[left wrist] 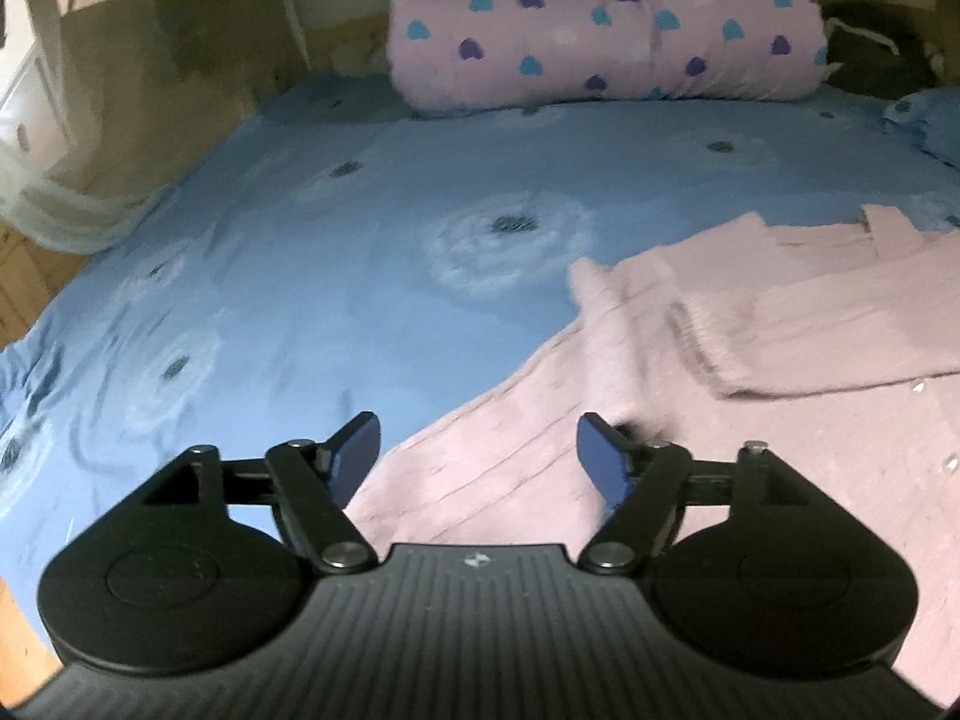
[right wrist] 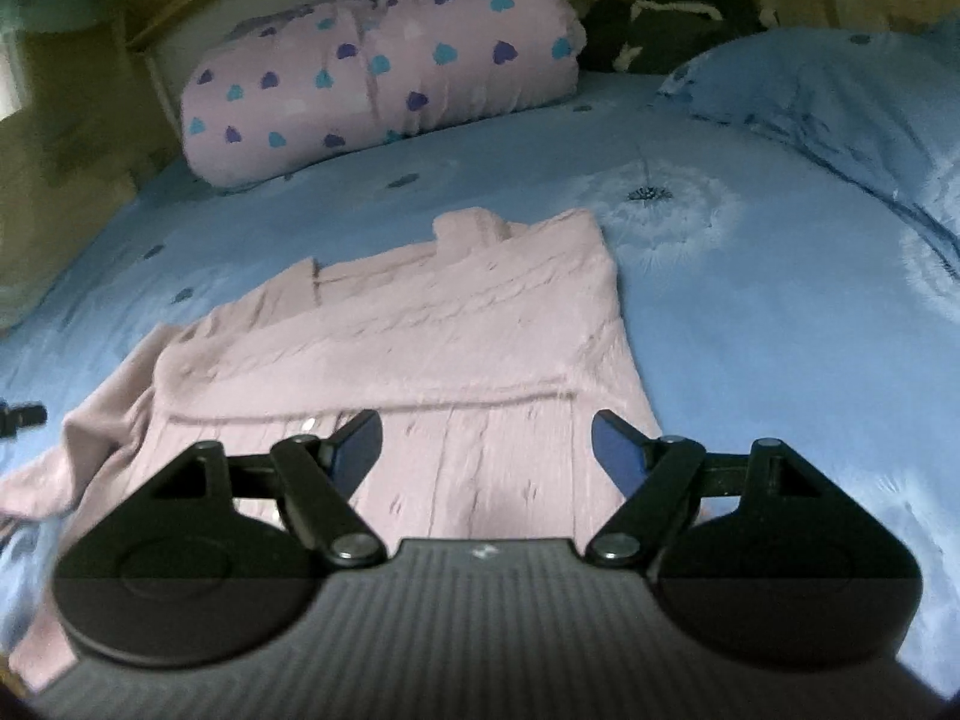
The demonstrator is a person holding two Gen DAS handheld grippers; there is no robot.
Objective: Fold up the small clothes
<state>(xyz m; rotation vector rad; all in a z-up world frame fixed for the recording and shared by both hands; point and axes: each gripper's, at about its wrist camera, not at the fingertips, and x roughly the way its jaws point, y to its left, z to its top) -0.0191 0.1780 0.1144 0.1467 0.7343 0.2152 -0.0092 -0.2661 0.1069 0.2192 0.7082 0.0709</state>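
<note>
A small pink knitted sweater (right wrist: pixel 420 324) lies spread on the blue bed sheet (right wrist: pixel 750 312), with one sleeve folded across its body. It also shows in the left wrist view (left wrist: pixel 750 372), at the right. My left gripper (left wrist: pixel 478 441) is open and empty, just above the sweater's left lower edge. My right gripper (right wrist: pixel 486 438) is open and empty, over the sweater's hem near its right side. A tip of the left gripper (right wrist: pixel 21 417) shows at the far left of the right wrist view.
A rolled pink quilt with hearts (left wrist: pixel 606 24) lies at the head of the bed. A blue pillow (right wrist: pixel 840 96) sits at the right, with dark clothing (right wrist: pixel 672 30) behind it. The bed's left edge and wooden floor (left wrist: pixel 24 276) are at the left.
</note>
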